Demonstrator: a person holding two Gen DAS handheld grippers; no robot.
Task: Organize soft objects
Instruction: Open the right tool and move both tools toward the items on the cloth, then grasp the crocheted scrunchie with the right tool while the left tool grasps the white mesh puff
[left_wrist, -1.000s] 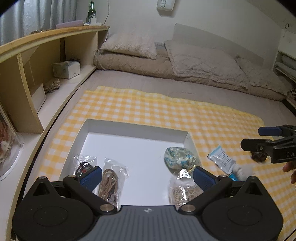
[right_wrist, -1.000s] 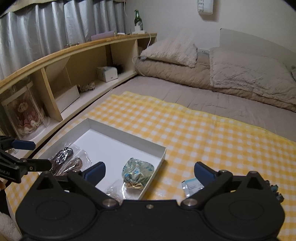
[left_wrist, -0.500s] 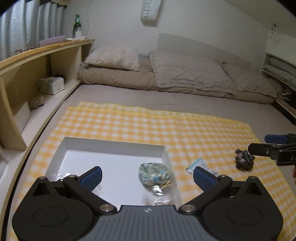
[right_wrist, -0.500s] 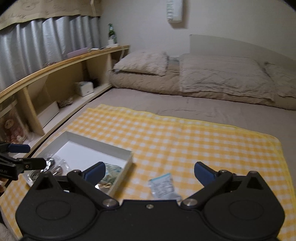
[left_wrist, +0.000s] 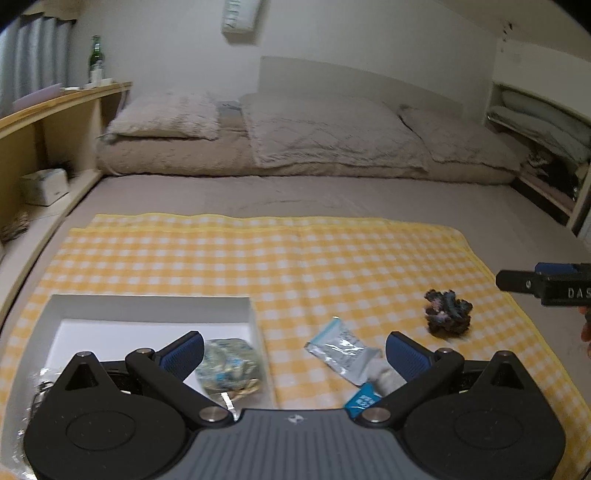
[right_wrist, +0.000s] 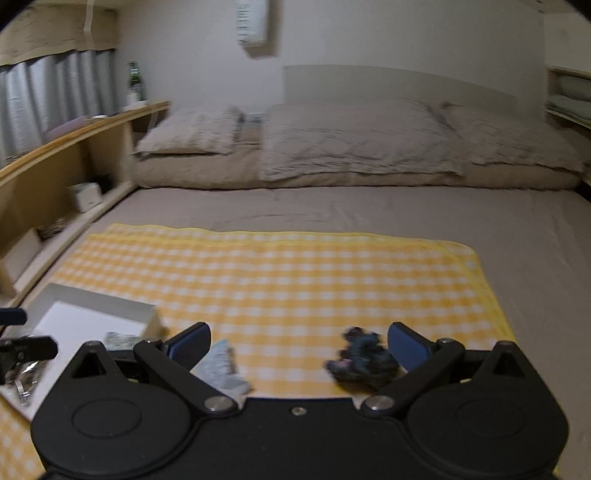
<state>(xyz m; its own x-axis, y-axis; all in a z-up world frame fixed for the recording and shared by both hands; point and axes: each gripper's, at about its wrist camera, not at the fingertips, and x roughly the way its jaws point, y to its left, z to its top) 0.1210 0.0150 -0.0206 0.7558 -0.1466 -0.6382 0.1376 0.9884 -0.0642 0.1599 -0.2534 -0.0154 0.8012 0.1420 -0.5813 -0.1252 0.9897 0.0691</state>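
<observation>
A white box (left_wrist: 155, 308) lies at the left of the yellow checked cloth (left_wrist: 280, 258) and holds a blue-green patterned bundle (left_wrist: 229, 363) and clear bags (right_wrist: 22, 373). A silver-blue packet (left_wrist: 341, 349) lies on the cloth just right of the box. Further right sits a dark scrunchie (left_wrist: 447, 314). My left gripper (left_wrist: 295, 354) is open above the box's right edge and the packet. My right gripper (right_wrist: 298, 345) is open, with the dark scrunchie (right_wrist: 360, 360) low beside its right finger and the packet (right_wrist: 219, 363) by its left finger.
Beige pillows and a folded quilt (left_wrist: 325, 133) line the far side of the mattress. A wooden shelf (left_wrist: 44, 129) runs along the left with a tissue box (left_wrist: 44, 186) and a green bottle (left_wrist: 96, 61). Another shelf (left_wrist: 539, 147) stands at the right.
Both grippers have swung right, away from the box and towards the packet and scrunchie. The scrunchie has come between the right gripper's fingers' span. Both stay open.
</observation>
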